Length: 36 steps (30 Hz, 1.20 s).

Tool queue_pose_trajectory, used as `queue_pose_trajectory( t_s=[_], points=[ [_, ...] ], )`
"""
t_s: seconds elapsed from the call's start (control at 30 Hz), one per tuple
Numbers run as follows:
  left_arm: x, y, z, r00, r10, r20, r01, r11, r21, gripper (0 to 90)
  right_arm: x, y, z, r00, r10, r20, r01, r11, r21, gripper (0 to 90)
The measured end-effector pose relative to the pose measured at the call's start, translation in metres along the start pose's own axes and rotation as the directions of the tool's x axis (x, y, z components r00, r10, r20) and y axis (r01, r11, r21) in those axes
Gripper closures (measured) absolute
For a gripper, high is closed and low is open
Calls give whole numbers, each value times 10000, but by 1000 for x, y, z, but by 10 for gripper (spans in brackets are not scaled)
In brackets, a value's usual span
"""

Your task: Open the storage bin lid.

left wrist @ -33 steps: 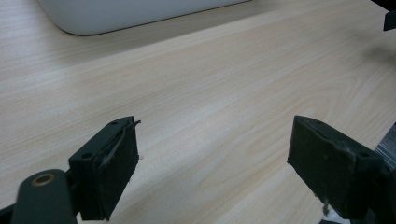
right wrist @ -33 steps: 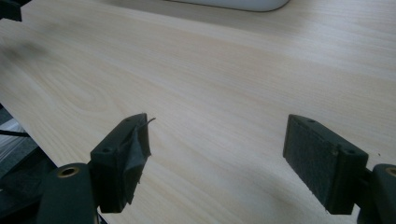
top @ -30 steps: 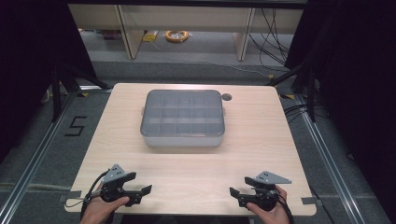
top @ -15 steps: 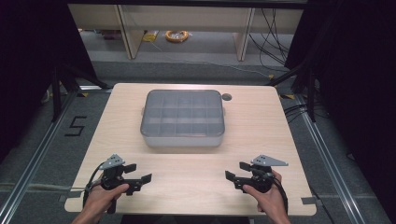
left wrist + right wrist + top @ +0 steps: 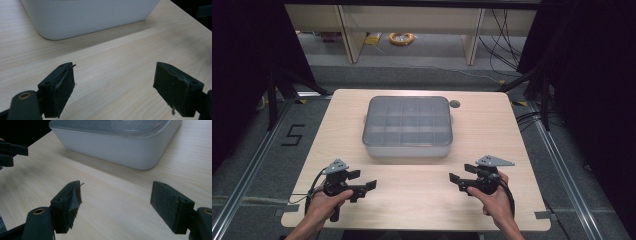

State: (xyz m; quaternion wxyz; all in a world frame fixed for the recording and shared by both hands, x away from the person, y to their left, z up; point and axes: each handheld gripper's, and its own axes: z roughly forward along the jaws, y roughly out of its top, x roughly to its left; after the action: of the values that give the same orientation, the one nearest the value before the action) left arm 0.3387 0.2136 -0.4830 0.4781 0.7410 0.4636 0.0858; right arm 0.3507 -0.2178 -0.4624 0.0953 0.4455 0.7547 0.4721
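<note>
A lidded grey box sits at the middle of a pale wooden desk, its clear lid showing a grid of compartments beneath. A small dark disc lies on the desk just off the box's 1 o'clock corner. The person's two hands reach in from the 6 o'clock edge: the left hand holds the left gripper at about 7 o'clock from the box, and the right hand holds the right gripper at about 5 o'clock, both well apart from the box and pointing inward toward each other.

The left gripper view shows the left gripper with jaws released and spread wide over bare wood, with the box's white wall ahead at 12 o'clock; the lid is out of that picture. The right gripper view shows the right gripper likewise released and empty, and here the lid and its grid lines are visible, along with a dark piece of the other gripper at 9 o'clock. The high view alone takes in the floor, a "5" mark at 9 o'clock and an orange coil under the shelving at 12 o'clock.

Compared with half a second ago, both grippers have moved slightly up the desk toward the box; the box has not shifted.
</note>
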Motion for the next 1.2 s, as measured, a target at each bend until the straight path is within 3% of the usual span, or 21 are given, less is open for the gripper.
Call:
queue_pose_trajectory(
  t_s=[0.07, 0.1, 0.13, 0.23, 0.4, 0.47, 0.57, 0.6, 0.8, 0.83, 1.0, 1.13, 1.17, 1.2],
  points=[
    [3, 2, 1, 10000, -30, -60, 30, 10000, 4, 160, -2, 3, 2, 9998, -127, 184, 128, 9999, -45, 257],
    [4, 2, 2, 10000, -60, -76, 60, 10000, -13, 160, -3, 6, 1, 9999, -107, 46, 107, 9999, -58, 257],
    [4, 2, 2, 10000, -60, -76, 60, 10000, -13, 160, -2, 7, 3, 9996, 298, 9, -298, 9995, -91, 257],
    [7, 5, 5, 9996, -265, -80, 265, 9996, -27, 160, -10, 14, 6, 9998, 190, -40, -191, 9997, -163, 257],
    [10, 13, 5, 9997, -172, -160, 170, 9998, -131, 160, -16, 24, 9, 9997, 245, -49, -246, 9995, -203, 258],
    [13, 22, 5, 9994, -165, -297, 154, 9992, -373, 164, -20, 32, 12, 9988, 479, -103, -482, 9984, -311, 258],
    [17, 29, 4, 9992, -99, -385, 83, 9991, -424, 165, -27, 41, 16, 9994, 323, -132, -326, 9991, -271, 257],
    [21, 36, 4, 9988, -246, -417, 223, 9982, -551, 165, -27, 43, 18, 9977, 670, -128, -672, 9975, -197, 258],
    [30, 50, 7, 9978, -528, -395, 497, 9958, -767, 168, -40, 51, 29, 9983, 578, 31, -578, 9982, -184, 261],
    [33, 54, 8, 9973, -594, -428, 558, 9951, -815, 174, -43, 55, 34, 9967, 805, -116, -807, 9965, -195, 268],
    [40, 63, 13, 9970, -706, -329, 681, 9952, -703, 180, -55, 67, 41, 9971, 759, -21, -759, 9970, -152, 269],
    [47, 73, 20, 9956, -866, -360, 840, 9941, -683, 185, -62, 78, 45, 9901, 1401, -119, -1403, 9898, -229, 273],
    [49, 75, 21, 9950, -922, -383, 895, 9938, -663, 191, -66, 81, 47, 9937, 1106, -183, -1112, 9932, -347, 274],
    [54, 79, 26, 9934, -1085, -375, 1063, 9927, -576, 194, -67, 83, 49, 9922, 1233, -174, -1238, 9918, -305, 280]
  ],
)
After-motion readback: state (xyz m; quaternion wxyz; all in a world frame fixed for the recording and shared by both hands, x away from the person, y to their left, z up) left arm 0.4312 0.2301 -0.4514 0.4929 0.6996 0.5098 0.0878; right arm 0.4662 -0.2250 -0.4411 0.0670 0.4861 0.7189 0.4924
